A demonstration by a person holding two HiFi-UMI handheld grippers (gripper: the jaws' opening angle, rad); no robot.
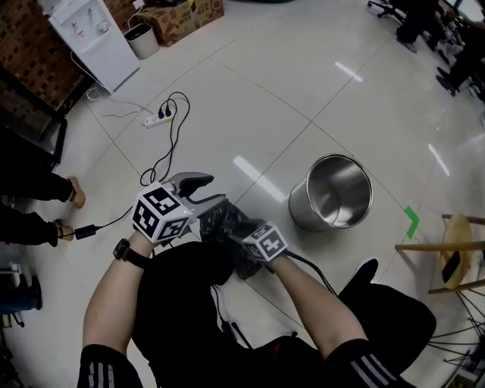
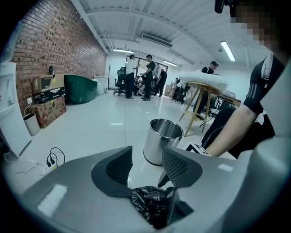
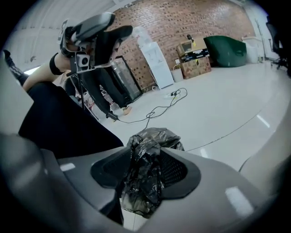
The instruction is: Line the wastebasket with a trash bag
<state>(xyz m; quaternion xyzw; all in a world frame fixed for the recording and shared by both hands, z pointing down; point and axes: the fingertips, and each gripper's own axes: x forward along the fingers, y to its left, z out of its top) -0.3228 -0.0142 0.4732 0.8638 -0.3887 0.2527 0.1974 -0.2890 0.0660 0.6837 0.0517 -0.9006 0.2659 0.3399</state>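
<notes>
A shiny steel wastebasket (image 1: 333,193) stands upright and empty on the white tiled floor, to the right of both grippers; it also shows ahead in the left gripper view (image 2: 163,141). A crumpled black trash bag (image 1: 227,223) hangs bunched in front of my knees. My right gripper (image 1: 241,231) is shut on it: in the right gripper view the bag (image 3: 145,173) fills the gap between the pads, and the right gripper (image 3: 141,154) points down. My left gripper (image 1: 211,191) is open just left of the bag. In its own view the left gripper (image 2: 146,157) has nothing between its pads, and the bag (image 2: 152,205) lies below them.
A power strip with black cables (image 1: 159,117) lies on the floor ahead. A white water dispenser (image 1: 91,38), a small bin (image 1: 142,39) and a cardboard box (image 1: 182,19) stand at the back left. A wooden stool (image 1: 447,246) is at the right, another person's feet (image 1: 72,189) at the left.
</notes>
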